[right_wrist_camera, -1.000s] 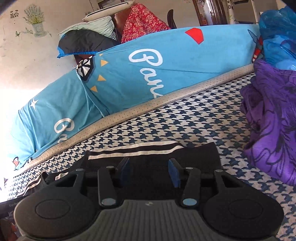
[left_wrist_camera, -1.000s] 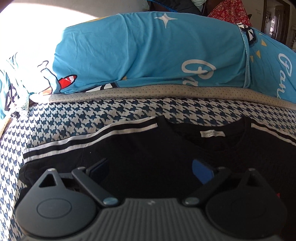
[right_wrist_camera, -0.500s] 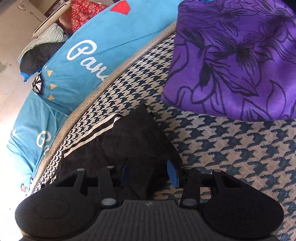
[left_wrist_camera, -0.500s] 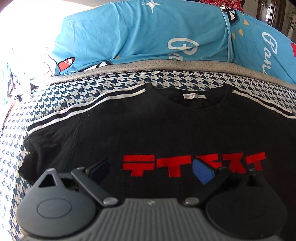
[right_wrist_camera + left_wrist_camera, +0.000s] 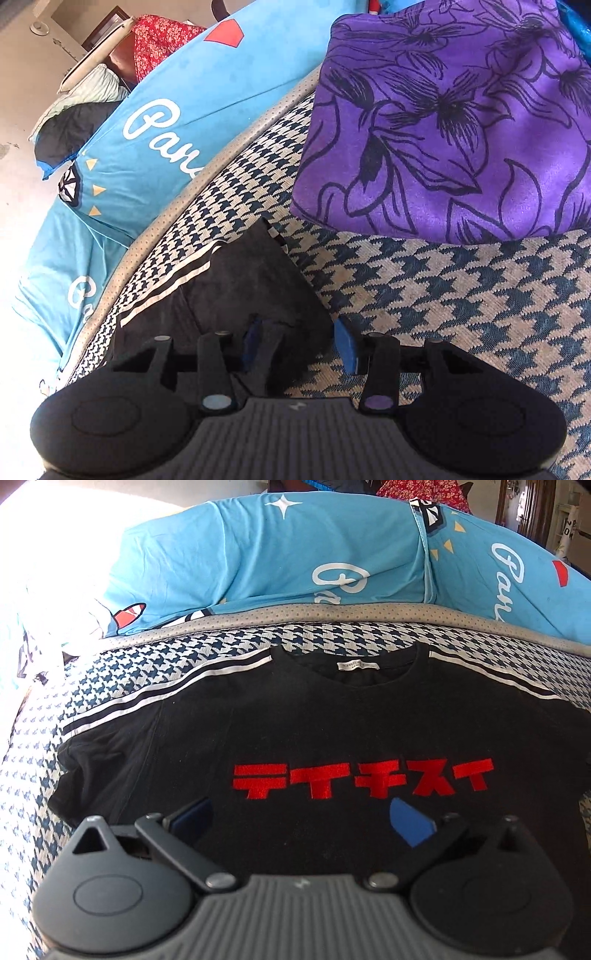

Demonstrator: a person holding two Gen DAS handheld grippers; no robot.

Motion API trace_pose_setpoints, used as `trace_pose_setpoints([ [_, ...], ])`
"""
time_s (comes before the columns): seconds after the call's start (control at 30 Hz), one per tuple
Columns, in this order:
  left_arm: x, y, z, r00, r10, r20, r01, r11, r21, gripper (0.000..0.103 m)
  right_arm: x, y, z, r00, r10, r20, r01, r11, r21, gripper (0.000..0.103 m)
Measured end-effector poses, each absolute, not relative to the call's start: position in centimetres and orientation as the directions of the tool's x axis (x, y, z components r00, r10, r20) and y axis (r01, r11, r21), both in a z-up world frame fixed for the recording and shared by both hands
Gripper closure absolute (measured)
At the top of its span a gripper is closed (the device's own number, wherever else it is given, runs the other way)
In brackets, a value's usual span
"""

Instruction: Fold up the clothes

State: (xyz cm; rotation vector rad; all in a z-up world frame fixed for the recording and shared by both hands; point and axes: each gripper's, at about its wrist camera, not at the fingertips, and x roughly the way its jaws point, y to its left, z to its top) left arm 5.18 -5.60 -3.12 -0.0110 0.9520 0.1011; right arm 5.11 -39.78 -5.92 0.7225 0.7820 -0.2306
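Black T-shirt flat under wide left tool; sleeve between parted right tool pads.

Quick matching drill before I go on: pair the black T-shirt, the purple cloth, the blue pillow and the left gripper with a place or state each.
Things:
1. black T-shirt
2. purple floral cloth
3. blue pillow
4. left gripper

Place or state:
A. heaped beside the sleeve, by the right gripper
B. open, above the shirt's front
C. spread flat, red lettering up
D. along the far edge of the houndstooth mat

Pairs: 1-C, 2-A, 3-D, 4-B
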Motion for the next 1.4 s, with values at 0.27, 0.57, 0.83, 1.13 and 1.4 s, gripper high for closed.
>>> trace_pose_setpoints([
  [0.27, 5.3, -4.9, -3.5, 0.558, 0.092, -0.825, -0.097, 0.994, 0.045, 0.001, 5.7, -39.0, -6.3, 0.731, 0.041, -0.682, 0.406, 0.777, 0.481, 0.065],
  [0.57, 5.3, -3.7, -3.4, 0.552, 0.104, -0.827, -0.118, 0.992, 0.046, 0.001, 5.7, -37.9, -5.4, 0.790, 0.018, -0.613, 0.364, 0.791, 0.491, 0.094],
  [0.83, 5.3, -2.7, -3.3, 0.554, 0.123, -0.823, -0.140, 0.989, 0.053, 0.001, 6.3, -31.8, -1.5, 0.867, 0.063, -0.494, 0.100, 0.950, 0.297, 0.094],
  [1.13, 5.3, -1.7, -3.0, 0.549, 0.131, -0.825, -0.163, 0.986, 0.049, 0.001, 5.8, -21.9, -3.3, 0.741, 0.301, -0.601, -0.355, 0.934, 0.031, 0.090],
  [1.4, 5.0, -0.4, -2.7, 0.554, 0.142, -0.820, -0.186, 0.982, 0.044, 0.000, 6.2, -23.6, -3.0, 0.730, 0.325, -0.602, -0.318, 0.940, 0.121, 0.075],
])
